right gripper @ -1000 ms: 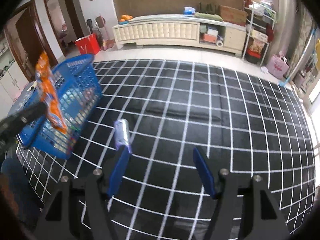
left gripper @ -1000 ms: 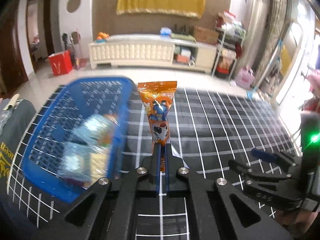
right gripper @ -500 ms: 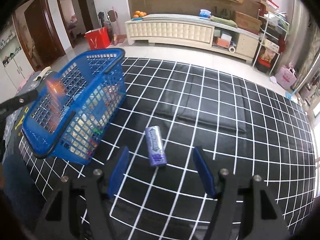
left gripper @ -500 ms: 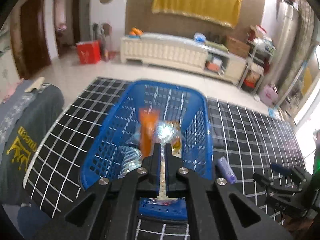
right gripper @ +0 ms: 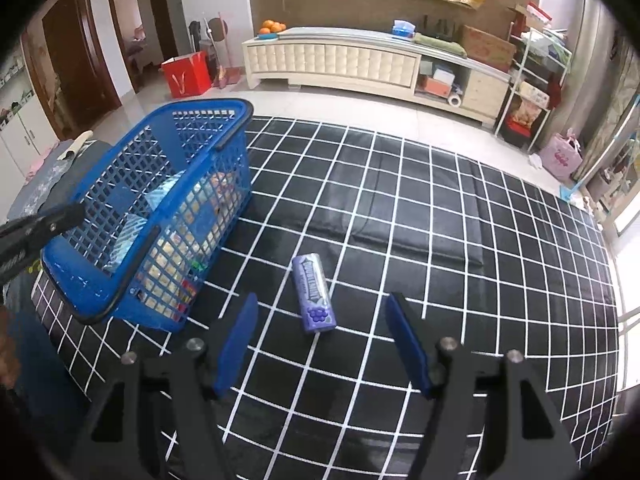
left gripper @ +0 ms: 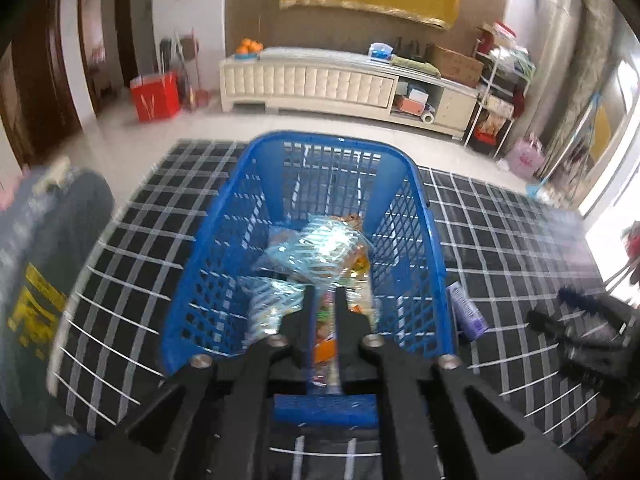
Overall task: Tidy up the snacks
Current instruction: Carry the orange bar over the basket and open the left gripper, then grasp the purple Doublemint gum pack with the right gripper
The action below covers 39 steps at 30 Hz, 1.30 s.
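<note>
Hovering my left claw (left gripper: 322,300) over the blue basket (left gripper: 424,216) at the centre of the left view, I see its fingers nearly together with only a thin slot between them; whether they still pinch a packet I cannot tell, since the snacks (left gripper: 316,248) below are blurred. My right claw (right gripper: 322,340) stands wide, holding nothing, low in the right view. The purple candy tube (right gripper: 314,298) lies on the black checked cloth (right gripper: 440,240) just beyond its fingertips, near the basket's right side but apart from it.

I judge the tube is next. To do it well I should come straight down so one finger passes each long side, close across the narrow width near the middle, lift cleanly, and keep clear of the basket wall.
</note>
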Each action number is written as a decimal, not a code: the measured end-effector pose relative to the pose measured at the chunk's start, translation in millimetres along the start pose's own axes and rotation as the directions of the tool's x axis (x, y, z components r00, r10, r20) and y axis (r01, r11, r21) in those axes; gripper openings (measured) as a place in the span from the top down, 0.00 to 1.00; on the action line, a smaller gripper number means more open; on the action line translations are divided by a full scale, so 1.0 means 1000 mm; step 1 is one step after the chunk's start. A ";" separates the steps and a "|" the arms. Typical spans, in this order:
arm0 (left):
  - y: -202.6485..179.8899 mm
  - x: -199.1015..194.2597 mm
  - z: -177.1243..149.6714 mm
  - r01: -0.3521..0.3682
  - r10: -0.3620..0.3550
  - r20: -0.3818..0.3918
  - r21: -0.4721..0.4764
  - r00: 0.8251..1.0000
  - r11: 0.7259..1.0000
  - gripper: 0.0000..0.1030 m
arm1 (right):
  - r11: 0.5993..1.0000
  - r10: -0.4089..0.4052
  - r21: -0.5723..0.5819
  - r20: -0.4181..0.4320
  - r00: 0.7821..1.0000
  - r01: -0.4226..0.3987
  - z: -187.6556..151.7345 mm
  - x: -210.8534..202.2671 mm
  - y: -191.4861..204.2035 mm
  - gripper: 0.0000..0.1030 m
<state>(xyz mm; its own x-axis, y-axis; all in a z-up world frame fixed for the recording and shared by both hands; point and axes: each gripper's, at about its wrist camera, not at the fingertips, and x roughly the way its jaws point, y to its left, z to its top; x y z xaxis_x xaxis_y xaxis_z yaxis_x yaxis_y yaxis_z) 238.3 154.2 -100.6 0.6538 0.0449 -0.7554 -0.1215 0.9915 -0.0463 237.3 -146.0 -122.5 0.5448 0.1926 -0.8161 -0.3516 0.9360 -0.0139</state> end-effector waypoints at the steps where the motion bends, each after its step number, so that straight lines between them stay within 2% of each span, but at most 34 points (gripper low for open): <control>1: -0.005 -0.003 -0.002 -0.038 0.038 0.019 0.036 0.999 0.999 0.72 | 1.000 -0.008 -0.003 0.001 1.000 0.008 0.000 0.002 0.001 0.31; 2: -0.008 -0.006 -0.005 -0.084 0.081 0.045 0.068 0.996 0.994 0.66 | 1.000 -0.012 -0.005 -0.001 1.000 0.012 0.000 0.004 0.002 0.31; 4: -0.013 -0.007 -0.008 -0.114 0.106 0.078 0.105 0.991 0.988 0.66 | 1.000 -0.013 -0.008 -0.015 1.000 0.013 0.000 0.012 0.003 0.31; 10: -0.003 0.014 0.000 -0.061 0.059 0.032 0.060 0.998 0.996 0.66 | 0.999 -0.025 -0.036 -0.090 0.996 0.022 0.002 0.053 0.007 0.31; 12: 0.000 0.021 0.001 -0.046 0.045 0.017 0.048 0.999 0.998 0.58 | 0.999 -0.022 -0.044 -0.126 0.992 0.017 0.003 0.070 0.008 0.31; 20: 0.008 0.039 0.005 -0.044 0.045 -0.022 0.041 0.999 0.998 0.56 | 0.999 -0.028 -0.039 -0.212 0.977 0.020 0.001 0.127 0.012 0.31; 21: 0.010 0.041 0.004 -0.054 0.055 -0.024 0.045 0.998 0.998 0.56 | 0.999 -0.027 -0.042 -0.216 0.976 0.018 0.001 0.129 0.013 0.33; 22: 0.011 0.042 0.004 -0.058 0.059 -0.026 0.044 0.998 0.997 0.56 | 0.999 -0.016 -0.045 -0.218 0.976 0.007 0.001 0.131 0.013 0.44; 23: 0.012 0.043 0.003 -0.059 0.060 -0.029 0.039 0.998 0.998 0.56 | 0.999 -0.006 -0.049 -0.226 0.974 -0.006 0.000 0.133 0.015 0.50; 25: 0.015 0.044 0.003 -0.055 0.056 -0.036 0.026 0.998 0.998 0.56 | 0.998 -0.003 -0.058 -0.222 0.975 -0.010 -0.002 0.132 0.016 0.61; 27: 0.016 0.046 0.002 -0.058 0.058 -0.041 0.024 0.997 0.998 0.56 | 0.998 0.008 -0.063 -0.216 0.976 -0.022 -0.003 0.130 0.015 0.66; 33: 0.011 0.040 0.000 -0.052 0.053 -0.033 0.043 0.998 0.998 0.56 | 0.999 0.003 -0.039 -0.174 0.985 -0.010 -0.009 0.108 0.009 0.67; 39: 0.006 0.020 -0.002 -0.026 0.027 -0.011 0.056 1.000 0.998 0.56 | 0.999 0.010 -0.046 -0.086 0.996 -0.014 -0.005 0.052 0.016 0.67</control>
<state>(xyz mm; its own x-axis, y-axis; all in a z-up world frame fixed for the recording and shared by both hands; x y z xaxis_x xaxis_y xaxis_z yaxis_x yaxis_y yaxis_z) 249.1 161.1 -117.6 0.6423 0.0701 -0.7632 -0.0967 0.9953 0.0101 256.1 -122.6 -167.5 0.4736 0.1756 -0.8631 -0.3935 0.9189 -0.0289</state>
